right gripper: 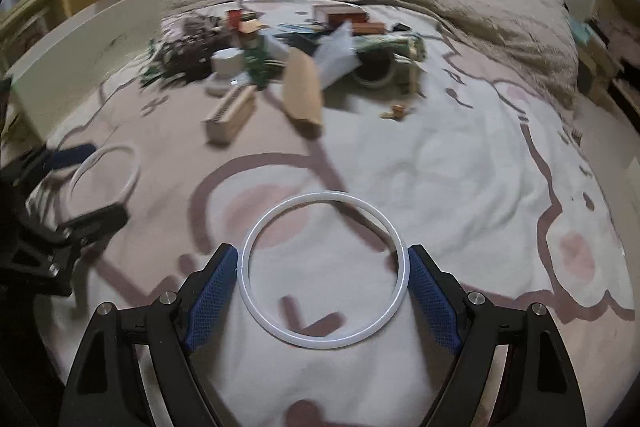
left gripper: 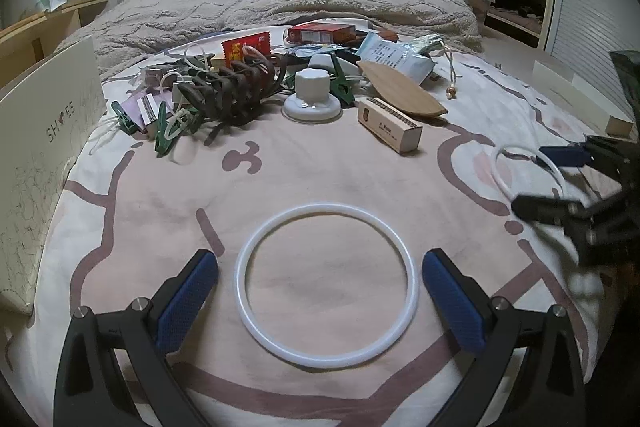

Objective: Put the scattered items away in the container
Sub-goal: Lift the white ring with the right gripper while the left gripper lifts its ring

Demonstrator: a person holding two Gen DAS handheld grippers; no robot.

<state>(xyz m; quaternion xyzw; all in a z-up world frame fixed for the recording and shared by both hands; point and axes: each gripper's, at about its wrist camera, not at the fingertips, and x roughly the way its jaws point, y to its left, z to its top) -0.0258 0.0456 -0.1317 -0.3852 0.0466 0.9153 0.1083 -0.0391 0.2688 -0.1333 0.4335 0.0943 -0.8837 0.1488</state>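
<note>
1. Left tool [left gripper: 320, 285]: released. Its blue pads [left gripper: 188, 297] stand wide on either side of a white ring [left gripper: 412, 287], clear of the rim on both sides. The ring lies flat on the bed cover [left gripper: 340, 163].

2. Right tool [right gripper: 323, 281]: its pads [right gripper: 212, 299] stand right at both sides of a second white ring [right gripper: 404, 267], apparently touching the rim. Whether they press on it cannot be told. In the left wrist view this tool appears at the right edge [left gripper: 532, 179] with the ring between its fingers.

3. Both rings sit on the near part of the bed, well apart from each other. The right wrist view is blurred.

4. Further out, a heap of loose items lies mid-bed: a white knob on a round base [left gripper: 312, 95], a dark coiled band [left gripper: 236, 87], green clips [left gripper: 164, 131], a small wooden box [left gripper: 390, 125], an oval wooden piece [left gripper: 400, 89], a red packet [left gripper: 246, 49], a red carton [left gripper: 322, 33] and a pale pouch [left gripper: 396, 57].

5. A cream shoe box [left gripper: 44, 163] stands at the left edge of the bed, well apart from both rings.

6. A rumpled beige blanket [left gripper: 280, 3] covers the far end.
</note>
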